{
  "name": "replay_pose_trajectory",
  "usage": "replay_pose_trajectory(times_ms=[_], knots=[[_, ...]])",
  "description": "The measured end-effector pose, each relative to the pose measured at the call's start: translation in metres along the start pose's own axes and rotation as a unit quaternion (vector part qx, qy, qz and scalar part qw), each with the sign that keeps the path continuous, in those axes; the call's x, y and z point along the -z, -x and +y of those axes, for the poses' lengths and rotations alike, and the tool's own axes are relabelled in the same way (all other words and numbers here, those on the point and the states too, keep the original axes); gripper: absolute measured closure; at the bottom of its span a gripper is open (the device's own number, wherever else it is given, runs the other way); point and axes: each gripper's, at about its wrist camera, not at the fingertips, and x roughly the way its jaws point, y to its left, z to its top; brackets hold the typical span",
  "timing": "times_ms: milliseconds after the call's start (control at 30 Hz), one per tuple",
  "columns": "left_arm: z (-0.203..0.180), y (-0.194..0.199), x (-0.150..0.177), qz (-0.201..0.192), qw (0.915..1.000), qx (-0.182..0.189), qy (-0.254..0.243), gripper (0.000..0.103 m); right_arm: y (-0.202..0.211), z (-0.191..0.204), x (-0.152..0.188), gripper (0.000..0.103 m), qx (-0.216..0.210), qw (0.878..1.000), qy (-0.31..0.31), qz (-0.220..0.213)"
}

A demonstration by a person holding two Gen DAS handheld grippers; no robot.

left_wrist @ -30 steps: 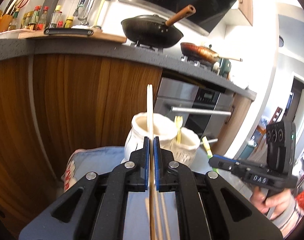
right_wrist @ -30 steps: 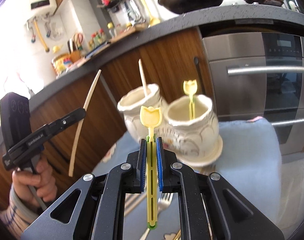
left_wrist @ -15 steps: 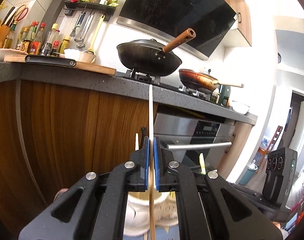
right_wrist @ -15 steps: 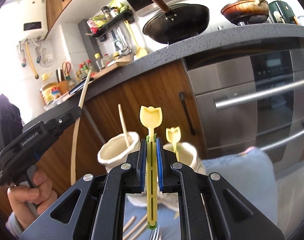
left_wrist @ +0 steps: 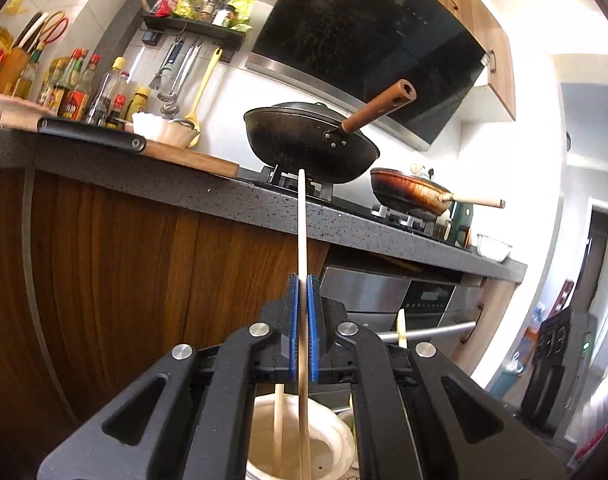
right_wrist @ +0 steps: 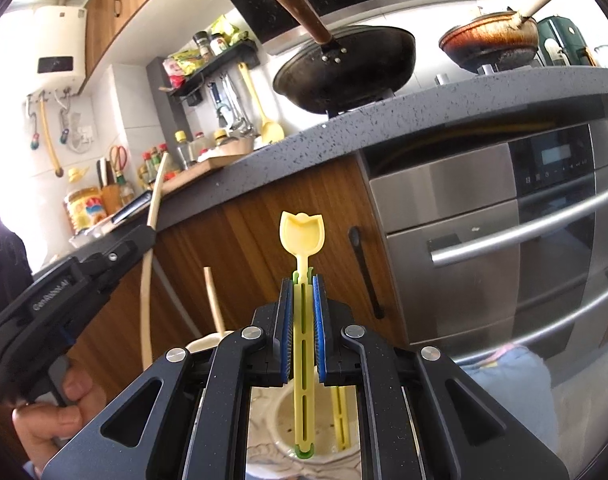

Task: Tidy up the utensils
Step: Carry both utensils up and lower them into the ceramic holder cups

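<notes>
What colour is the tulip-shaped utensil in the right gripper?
Pale yellow tulip utensil, green at the tip; right wrist view.

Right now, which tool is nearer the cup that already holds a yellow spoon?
Right. The right tool hovers over that cup, gripping another spoon. The left tool, gripping a chopstick, is over the neighbouring cup.

Black wok (left_wrist: 310, 148) on hob, rusty pan (left_wrist: 410, 196) beside; oven (right_wrist: 504, 240) below; bottles (left_wrist: 75, 92), probably sauces.
</notes>
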Motion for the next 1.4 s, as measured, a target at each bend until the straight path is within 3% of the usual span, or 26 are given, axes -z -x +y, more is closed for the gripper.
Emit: replay_pose_trajectory(times_ms=[300,833,1233,1300,1400], knots=[[0.004,-0.011,0.011,-0.035,0.9991,-0.024,0.004,0.099,-0.009,0.003,0.012,0.092,0.023,0.999,0.027,0.001],[-0.017,-0.004,0.052,0.057,0.9930,-0.050,-0.091,0.099,-0.005,0.012,0.035,0.092,0.048,0.995,0.078,0.040],[-0.013,-0.012,0.061,0.123,0.9836,-0.078,-0.106,0.098,-0.008,0.016,0.044,0.092,0.077,0.990,0.096,0.071],[-0.012,-0.013,0.062,0.129,0.9828,-0.079,-0.106,0.095,-0.008,0.016,0.044,0.091,0.079,0.990,0.096,0.072],[-0.012,-0.012,0.062,0.128,0.9828,-0.080,-0.107,0.081,-0.008,0.016,0.044,0.087,0.081,0.990,0.095,0.072]])
